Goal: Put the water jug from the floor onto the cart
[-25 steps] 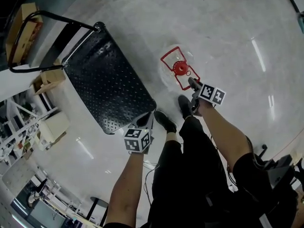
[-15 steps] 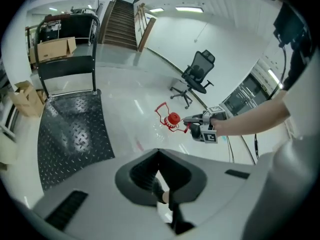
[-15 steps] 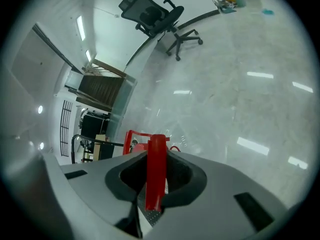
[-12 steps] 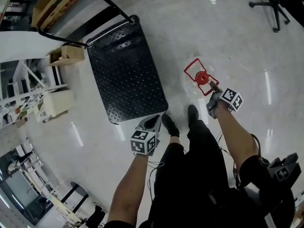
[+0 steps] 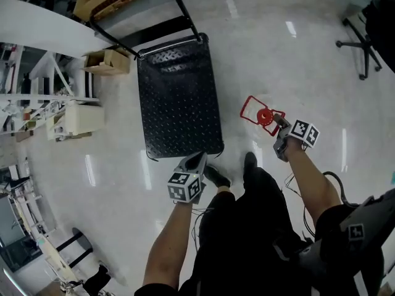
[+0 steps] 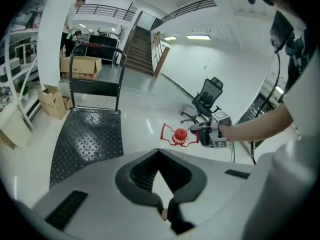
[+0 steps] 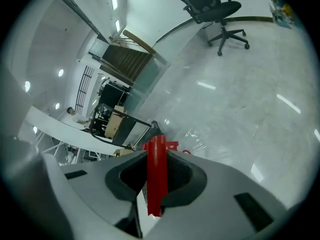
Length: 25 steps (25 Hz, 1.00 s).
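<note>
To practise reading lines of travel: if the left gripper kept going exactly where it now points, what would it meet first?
The left gripper would probably reach bare floor first, in the gap between the cart and the water jug; depth is uncertain.

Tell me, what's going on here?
A person holds a gripper in each hand. The right gripper has just closed its jaws on the red handle of the clear jug, which is beside the cart, not on it yet. The left gripper is shut and empty, near the cart's near end.
</note>
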Motion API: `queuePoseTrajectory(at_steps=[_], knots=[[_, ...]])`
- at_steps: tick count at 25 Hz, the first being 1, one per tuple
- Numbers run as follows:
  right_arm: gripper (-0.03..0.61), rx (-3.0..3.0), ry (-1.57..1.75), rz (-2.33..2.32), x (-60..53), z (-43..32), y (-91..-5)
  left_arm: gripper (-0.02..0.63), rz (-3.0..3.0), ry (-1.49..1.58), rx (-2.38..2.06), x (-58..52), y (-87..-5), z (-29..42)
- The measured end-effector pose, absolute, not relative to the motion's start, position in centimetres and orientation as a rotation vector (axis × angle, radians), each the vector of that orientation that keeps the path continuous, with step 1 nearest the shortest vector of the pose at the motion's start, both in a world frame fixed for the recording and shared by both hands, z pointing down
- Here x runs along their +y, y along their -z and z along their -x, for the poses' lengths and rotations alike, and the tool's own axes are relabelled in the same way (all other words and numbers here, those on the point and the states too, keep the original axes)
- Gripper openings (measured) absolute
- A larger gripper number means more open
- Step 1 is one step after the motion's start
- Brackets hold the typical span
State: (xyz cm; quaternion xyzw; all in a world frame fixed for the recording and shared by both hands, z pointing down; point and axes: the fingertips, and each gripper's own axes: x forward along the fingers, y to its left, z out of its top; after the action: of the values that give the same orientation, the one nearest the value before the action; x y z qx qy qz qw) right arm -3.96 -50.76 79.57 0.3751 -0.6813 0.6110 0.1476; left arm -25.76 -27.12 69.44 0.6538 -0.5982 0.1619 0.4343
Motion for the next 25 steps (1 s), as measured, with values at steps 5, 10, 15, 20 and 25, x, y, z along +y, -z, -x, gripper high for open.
queuePoseTrajectory(at_steps=[5,10,15,20,25], knots=[[0.071,-2.012,-1.692,-0.934,-49.7,7.6,-73.8,-0.003,-1.687,-0.322,-1.582,-26.8,-64.5,28.0],[0.071,-2.107,-1.628,-0.798,-48.4,14.3,-68.6,-0.003,-1.694,-0.274,-1.697,-25.0,-60.8,32.5],[0.071,-2.185,-1.557,-0.651,-46.1,22.4,-64.7,-0.003,-1.652,-0.221,-1.818,-20.8,-58.3,37.7],[0.071,-2.224,-1.516,-0.554,-41.8,31.4,-62.7,-0.003,-1.566,-0.090,-1.911,-14.8,-56.8,43.7],[0.071,-2.234,-1.481,-0.449,-37.7,39.6,-61.0,-0.003,-1.508,-0.037,-2.006,-10.8,-55.4,47.9]])
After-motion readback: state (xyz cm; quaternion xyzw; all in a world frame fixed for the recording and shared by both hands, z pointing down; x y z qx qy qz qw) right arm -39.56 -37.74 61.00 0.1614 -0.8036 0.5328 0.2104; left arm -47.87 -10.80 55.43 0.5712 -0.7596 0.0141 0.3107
